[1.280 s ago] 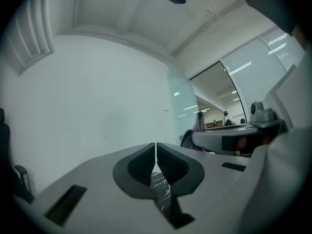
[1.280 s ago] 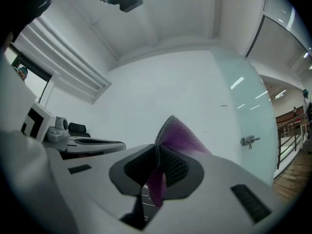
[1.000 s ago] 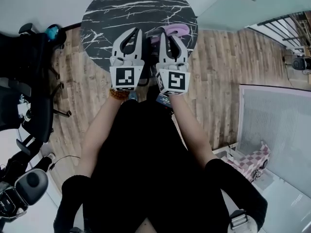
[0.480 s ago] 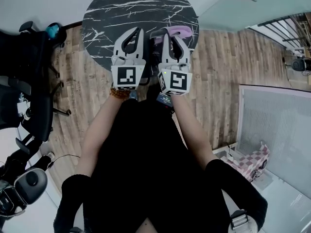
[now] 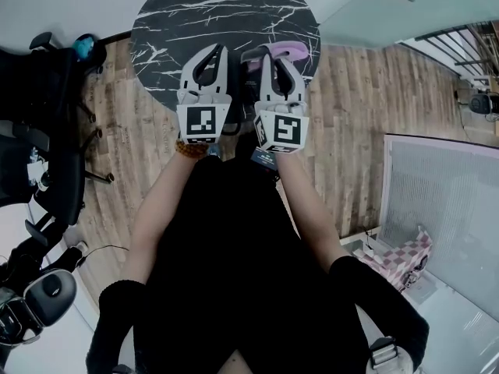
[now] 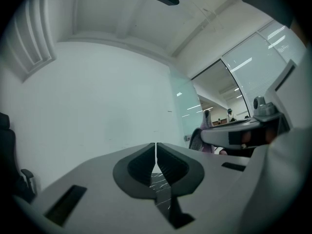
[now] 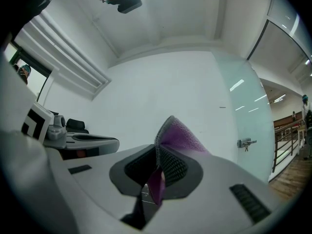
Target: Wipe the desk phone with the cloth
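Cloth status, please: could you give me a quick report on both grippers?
Left gripper shut, empty. Right gripper shut on purple cloth. Both over the black marble table; phone not clearly visible. No obstruction seen.

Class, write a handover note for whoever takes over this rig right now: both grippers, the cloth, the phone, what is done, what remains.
Left gripper: shut, empty.
Right gripper: shut on the purple cloth.
Both are side by side over the near edge of the round black table.
Desk phone: not made out in any view.
Done: cloth gripped.
To do: find the phone and wipe it.
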Tool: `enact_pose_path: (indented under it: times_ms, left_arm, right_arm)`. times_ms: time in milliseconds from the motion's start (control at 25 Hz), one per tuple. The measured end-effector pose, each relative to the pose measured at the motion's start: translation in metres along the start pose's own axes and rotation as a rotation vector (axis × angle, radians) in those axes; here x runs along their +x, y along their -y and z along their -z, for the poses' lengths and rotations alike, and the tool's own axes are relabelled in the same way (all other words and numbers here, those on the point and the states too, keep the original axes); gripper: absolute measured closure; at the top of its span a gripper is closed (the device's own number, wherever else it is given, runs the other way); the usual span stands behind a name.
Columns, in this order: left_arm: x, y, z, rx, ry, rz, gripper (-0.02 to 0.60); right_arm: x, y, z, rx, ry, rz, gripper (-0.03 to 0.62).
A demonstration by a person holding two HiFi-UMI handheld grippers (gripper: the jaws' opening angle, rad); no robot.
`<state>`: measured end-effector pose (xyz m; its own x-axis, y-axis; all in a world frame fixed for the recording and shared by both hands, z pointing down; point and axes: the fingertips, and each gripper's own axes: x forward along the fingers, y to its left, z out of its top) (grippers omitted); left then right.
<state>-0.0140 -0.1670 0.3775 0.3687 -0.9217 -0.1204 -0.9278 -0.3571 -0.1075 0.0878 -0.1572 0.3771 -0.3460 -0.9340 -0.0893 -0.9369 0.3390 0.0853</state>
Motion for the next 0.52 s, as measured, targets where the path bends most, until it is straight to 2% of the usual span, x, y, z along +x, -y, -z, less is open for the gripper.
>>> enact_pose_path:
  times_ms: [520]
  left_arm:
    - [0.008, -0.007, 0.013, -0.026, -0.023, -0.011, 0.560]
  right_arm:
    - [0.009, 0.000, 0.005, 0.007, -0.017, -0.013, 0.546]
